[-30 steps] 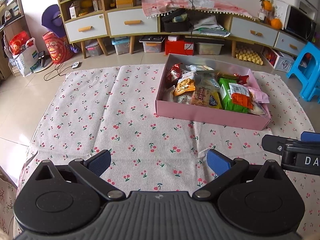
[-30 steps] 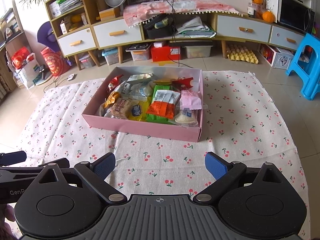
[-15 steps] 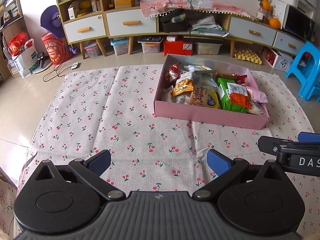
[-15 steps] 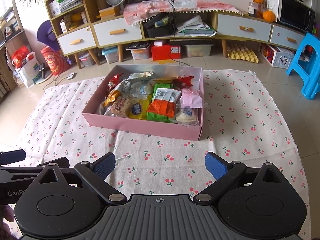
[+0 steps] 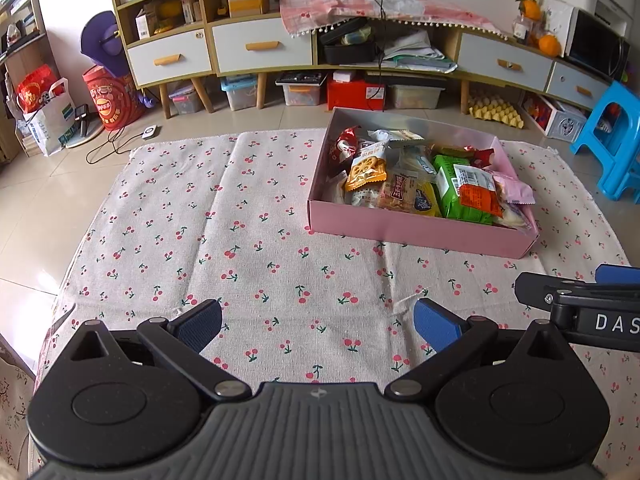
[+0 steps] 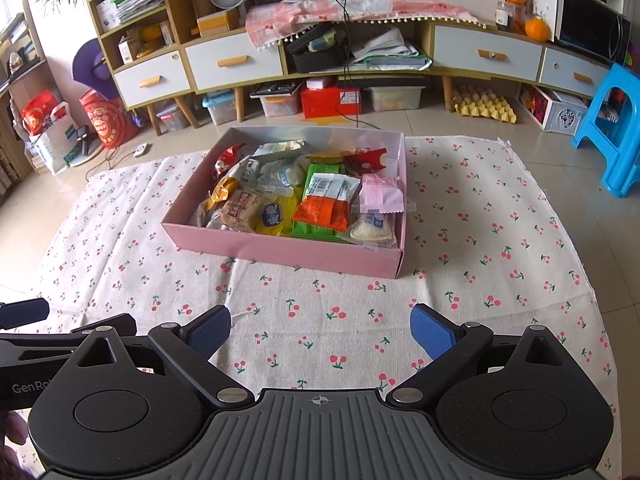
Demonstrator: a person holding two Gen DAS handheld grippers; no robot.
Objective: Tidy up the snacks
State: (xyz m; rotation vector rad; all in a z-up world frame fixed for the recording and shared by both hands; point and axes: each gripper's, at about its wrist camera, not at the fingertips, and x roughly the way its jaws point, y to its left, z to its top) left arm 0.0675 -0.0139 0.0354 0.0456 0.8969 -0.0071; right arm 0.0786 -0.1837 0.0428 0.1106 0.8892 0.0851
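The cloth (image 6: 480, 240) on the floor is off-white, printed all over with small red cherries on green stems. The box (image 6: 288, 252) is pale pink outside and silvery inside. Among the snacks lie a green packet (image 6: 316, 216) with an orange and white label, a pink wrapper (image 6: 380, 194) and a yellow packet (image 6: 276, 216). The fingers (image 6: 432, 332) carry blue pads on black arms. The stool (image 6: 616, 128) is bright blue.

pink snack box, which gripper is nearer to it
Right. The right gripper faces the pink snack box almost head-on; the left gripper sits further left, box ahead to its right.
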